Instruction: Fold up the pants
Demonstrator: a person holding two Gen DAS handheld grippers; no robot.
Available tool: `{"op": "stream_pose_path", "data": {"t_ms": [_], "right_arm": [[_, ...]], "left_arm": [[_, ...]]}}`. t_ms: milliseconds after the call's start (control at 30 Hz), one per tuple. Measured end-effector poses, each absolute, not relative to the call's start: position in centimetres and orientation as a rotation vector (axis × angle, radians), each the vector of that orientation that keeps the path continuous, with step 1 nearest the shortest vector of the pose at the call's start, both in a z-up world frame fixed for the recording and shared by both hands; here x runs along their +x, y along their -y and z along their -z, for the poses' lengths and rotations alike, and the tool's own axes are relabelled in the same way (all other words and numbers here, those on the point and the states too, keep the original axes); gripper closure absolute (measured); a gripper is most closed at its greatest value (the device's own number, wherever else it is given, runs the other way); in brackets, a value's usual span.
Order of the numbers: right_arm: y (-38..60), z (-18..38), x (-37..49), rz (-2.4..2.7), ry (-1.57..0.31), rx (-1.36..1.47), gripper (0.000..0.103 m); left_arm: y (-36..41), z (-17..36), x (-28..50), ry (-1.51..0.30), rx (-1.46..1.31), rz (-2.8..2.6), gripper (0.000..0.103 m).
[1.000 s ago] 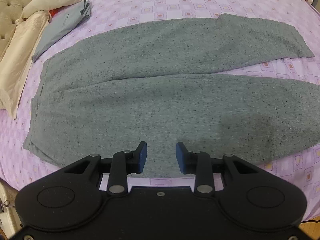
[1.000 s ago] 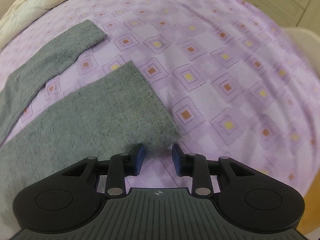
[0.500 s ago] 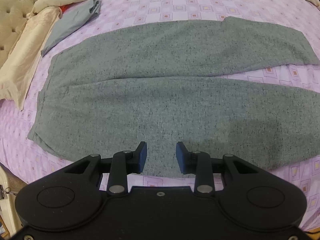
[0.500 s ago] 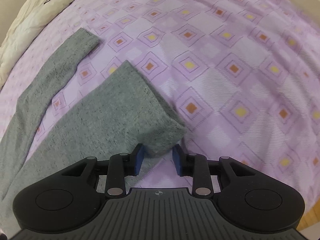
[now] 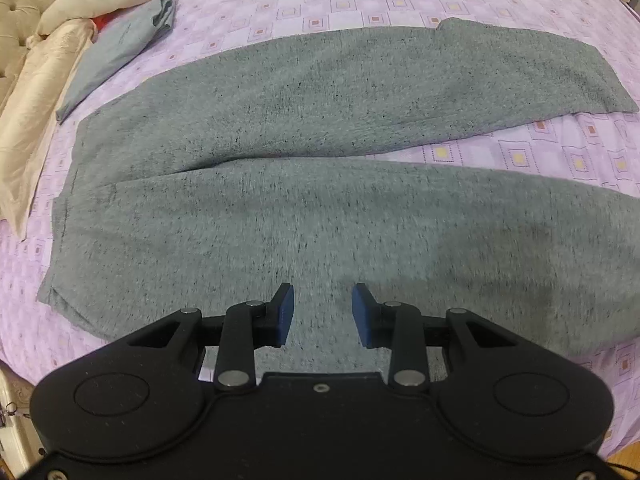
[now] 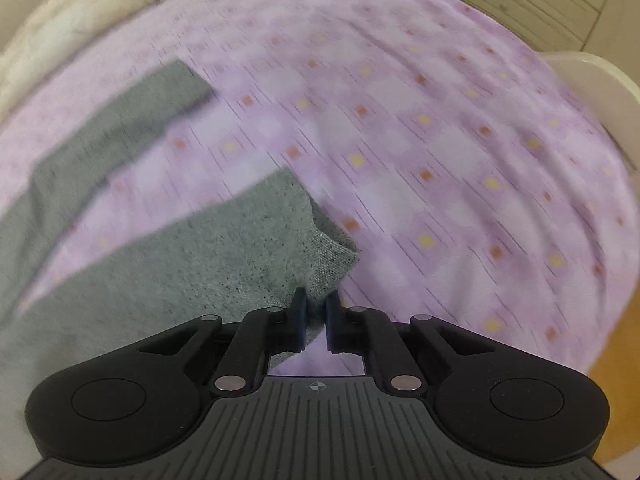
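Right gripper (image 6: pixel 316 312) is closing on the hem corner of the grey knitted pants (image 5: pixel 320 208), which a second ago was lying flat on the purple patterned bedspread (image 6: pixel 440 160); folding is beginning. Left gripper (image 5: pixel 322 312) is hovering open above the near leg.

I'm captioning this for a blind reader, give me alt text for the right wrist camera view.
The right gripper is closing on the hem corner of the near leg of grey pants, cloth bunched between its jaws. The other leg lies apart on a purple patterned bedspread; the picture is motion-blurred.
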State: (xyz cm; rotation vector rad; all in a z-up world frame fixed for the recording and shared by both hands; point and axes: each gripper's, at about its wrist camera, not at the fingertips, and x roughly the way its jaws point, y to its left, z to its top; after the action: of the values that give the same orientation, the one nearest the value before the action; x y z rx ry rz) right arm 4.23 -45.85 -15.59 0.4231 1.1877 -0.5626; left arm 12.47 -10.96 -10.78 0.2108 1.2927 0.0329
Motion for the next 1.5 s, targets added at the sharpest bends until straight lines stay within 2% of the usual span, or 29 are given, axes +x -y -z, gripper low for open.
{"op": "stream_pose_path", "data": {"t_ms": [100, 267, 400, 633, 833, 933, 1033, 1167, 1500], "right_arm": [[46.1, 17.3, 4.8, 0.567, -1.301, 0.421, 0.091], [46.4, 12.0, 5.7, 0.560, -1.148, 0.433, 0.085], [46.3, 10.5, 10.6, 0.428, -1.037, 0.380, 0.084], [46.2, 13.3, 21.1, 0.385, -0.980, 0.304, 0.084], [47.8, 15.1, 24.8, 0.398, -0.985, 0.390, 0.083], [49.1, 17.4, 26.1, 0.394, -1.040, 0.508, 0.077], [49.6, 19.5, 26.7, 0.422, -1.106, 0.587, 0.073], [49.4, 19.6, 25.9, 0.450, -1.056, 0.640, 0.069], [48.5, 19.6, 25.1, 0.497, -1.025, 0.665, 0.067]], "left_arm": [[10.5, 11.2, 13.1, -1.307, 0.233, -0.017, 0.060], [9.4, 10.8, 14.8, -1.275, 0.229, -0.025, 0.060], [8.8, 11.1, 17.0, -1.261, 0.217, -0.034, 0.060], [8.2, 10.5, 20.1, -1.215, 0.213, -0.056, 0.060], [7.1, 10.9, 20.9, -1.232, 0.185, -0.094, 0.060], [7.0, 11.3, 21.0, -1.248, 0.184, -0.104, 0.060], [6.7, 11.4, 21.1, -1.258, 0.180, -0.116, 0.060], [6.2, 11.6, 21.3, -1.267, 0.172, -0.135, 0.060], [5.4, 12.2, 22.3, -1.272, 0.173, -0.147, 0.060]]}}
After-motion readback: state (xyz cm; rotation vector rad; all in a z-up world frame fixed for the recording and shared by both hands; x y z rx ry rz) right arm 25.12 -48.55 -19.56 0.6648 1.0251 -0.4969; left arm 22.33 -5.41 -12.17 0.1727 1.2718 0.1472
